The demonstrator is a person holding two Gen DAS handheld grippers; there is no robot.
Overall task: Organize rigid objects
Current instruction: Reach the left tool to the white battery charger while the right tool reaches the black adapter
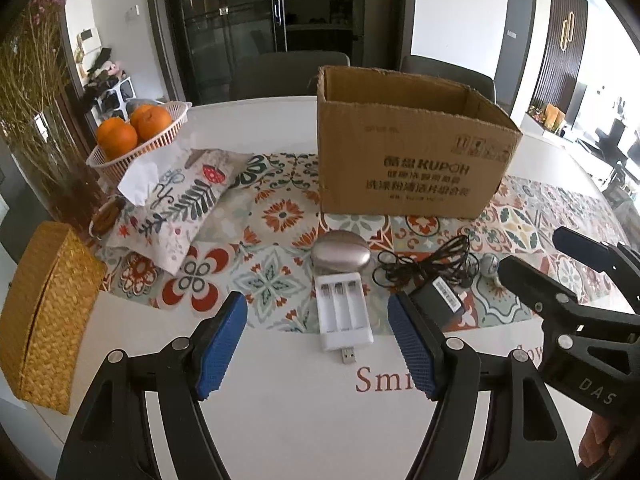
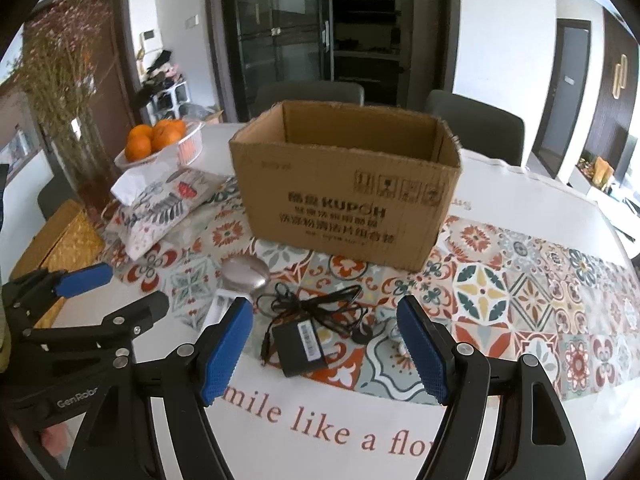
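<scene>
Nothing looked packed yet: the cardboard box (image 1: 412, 152) stood open, apparently empty, at the back of the worktop (image 1: 280, 400). The left tool (image 1: 316, 340) hung released over the white battery charger (image 1: 344, 312). The right tool (image 2: 324, 348), also released, framed the black power adapter (image 2: 300, 344).

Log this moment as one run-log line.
left gripper: open over battery charger | right gripper: open over power adapter | cardboard box: open

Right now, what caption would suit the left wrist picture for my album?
Open left claw poised over a white battery charger, with an open cardboard box waiting behind.
</scene>
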